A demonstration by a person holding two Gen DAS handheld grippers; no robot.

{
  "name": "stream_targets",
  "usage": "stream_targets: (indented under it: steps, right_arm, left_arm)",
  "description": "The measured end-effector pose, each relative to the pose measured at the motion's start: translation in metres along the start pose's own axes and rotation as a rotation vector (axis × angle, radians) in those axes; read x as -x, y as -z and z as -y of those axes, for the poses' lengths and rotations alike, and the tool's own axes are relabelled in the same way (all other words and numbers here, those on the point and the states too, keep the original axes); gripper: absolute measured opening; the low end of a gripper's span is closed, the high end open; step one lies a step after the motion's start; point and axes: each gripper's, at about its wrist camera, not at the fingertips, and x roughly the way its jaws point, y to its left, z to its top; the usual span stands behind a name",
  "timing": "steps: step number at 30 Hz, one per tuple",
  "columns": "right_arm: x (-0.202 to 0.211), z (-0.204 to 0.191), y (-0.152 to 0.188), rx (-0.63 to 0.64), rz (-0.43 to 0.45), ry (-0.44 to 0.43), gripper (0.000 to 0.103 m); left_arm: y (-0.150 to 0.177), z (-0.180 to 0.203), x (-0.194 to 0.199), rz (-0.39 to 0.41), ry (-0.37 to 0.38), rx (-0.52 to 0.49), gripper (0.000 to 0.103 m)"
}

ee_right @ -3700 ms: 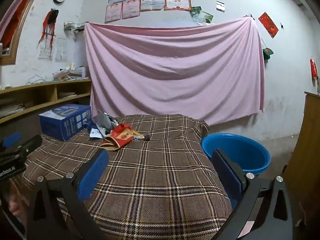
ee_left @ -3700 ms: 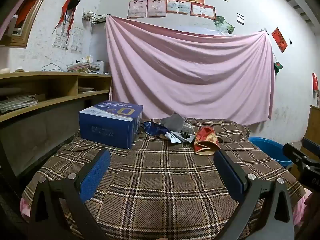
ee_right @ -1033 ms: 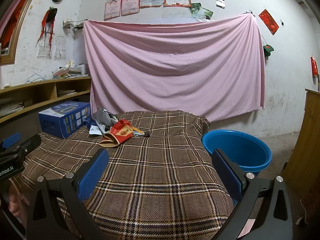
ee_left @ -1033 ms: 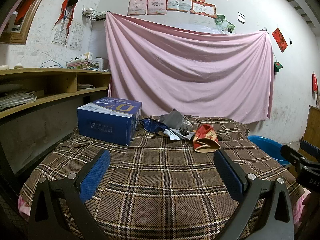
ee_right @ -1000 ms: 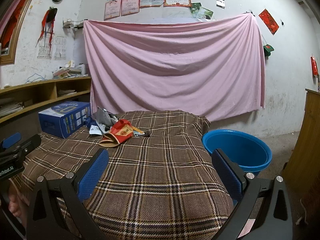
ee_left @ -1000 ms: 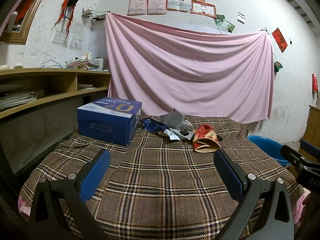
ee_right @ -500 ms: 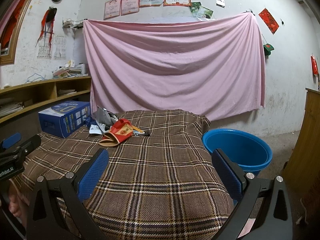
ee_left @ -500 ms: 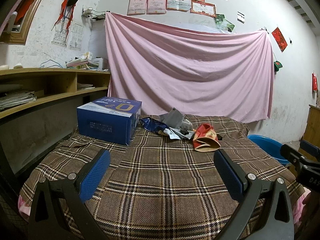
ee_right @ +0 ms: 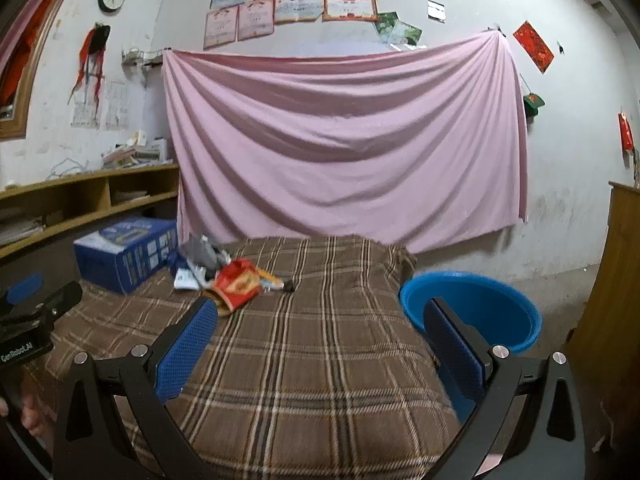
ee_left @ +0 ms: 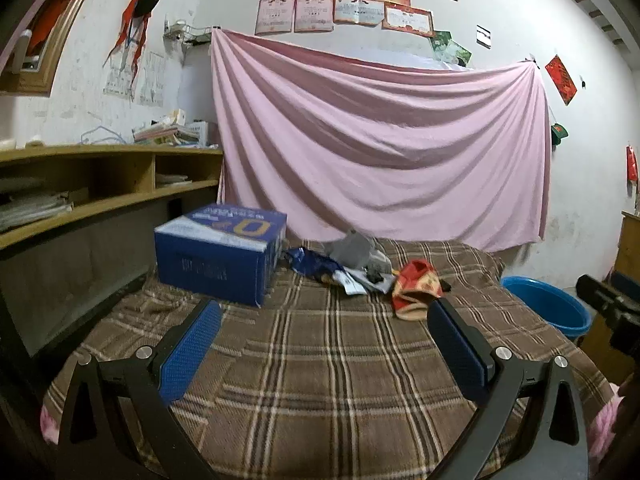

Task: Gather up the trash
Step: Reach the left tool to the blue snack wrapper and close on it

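Note:
A heap of trash lies far back on the plaid-covered table (ee_left: 320, 352): a red and gold wrapper (ee_left: 416, 286) (ee_right: 237, 284), a grey bag (ee_left: 352, 247) (ee_right: 202, 254), a dark blue wrapper (ee_left: 308, 262) and white scraps (ee_left: 352, 284). A blue basin (ee_right: 472, 308) (ee_left: 548, 306) stands on the floor off the table's right side. My left gripper (ee_left: 324, 328) is open over the near table, well short of the heap. My right gripper (ee_right: 320, 328) is open too, nothing between its fingers, over the table's right part.
A blue cardboard box (ee_left: 220, 252) (ee_right: 128, 254) sits at the back left next to the trash. Wooden shelves (ee_left: 100, 184) run along the left wall. A pink sheet (ee_left: 380, 148) hangs behind the table. A wooden cabinet (ee_right: 616, 288) stands at the right.
Both views have crept slightly closer to the table and the trash heap. Both grippers stay open and the trash has not moved.

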Motion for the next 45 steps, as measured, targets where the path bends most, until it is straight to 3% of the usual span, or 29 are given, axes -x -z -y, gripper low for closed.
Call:
stream_targets:
  steps: [9,26,30,33,39,42,45]
  right_arm:
    - [-0.030,0.001,-0.033,0.067,0.048,0.028,0.103]
    - [-0.113,-0.004,-0.060,0.176,0.065,0.016,0.103]
    - [-0.132,-0.002,-0.062,0.151,0.017,-0.024,0.103]
    - [-0.148,-0.001,-0.062,0.129,-0.044,-0.061,0.103]
    - [-0.192,-0.001,-0.049,0.063,-0.277,-0.179,0.093]
    - [-0.207,0.001,-0.044,0.014,-0.347,-0.212,0.079]
    - [-0.218,-0.003,-0.039,0.022,-0.417,-0.211,0.073]
  left_arm:
    - [-0.035,-0.007,-0.026,0.053,-0.035,0.010,0.101]
    - [-0.067,0.008,-0.101,0.016,-0.042,-0.020,0.101]
    - [-0.071,0.010,-0.123,-0.048,-0.030,-0.033,0.101]
    - [-0.071,0.011,-0.144,-0.144,-0.023,-0.042,0.100]
    - [-0.061,0.014,-0.186,-0.364,0.012,-0.030,0.095]
    - [-0.053,0.014,-0.201,-0.435,0.035,-0.007,0.079]
    - [-0.049,0.010,-0.212,-0.476,0.046,0.040,0.069]
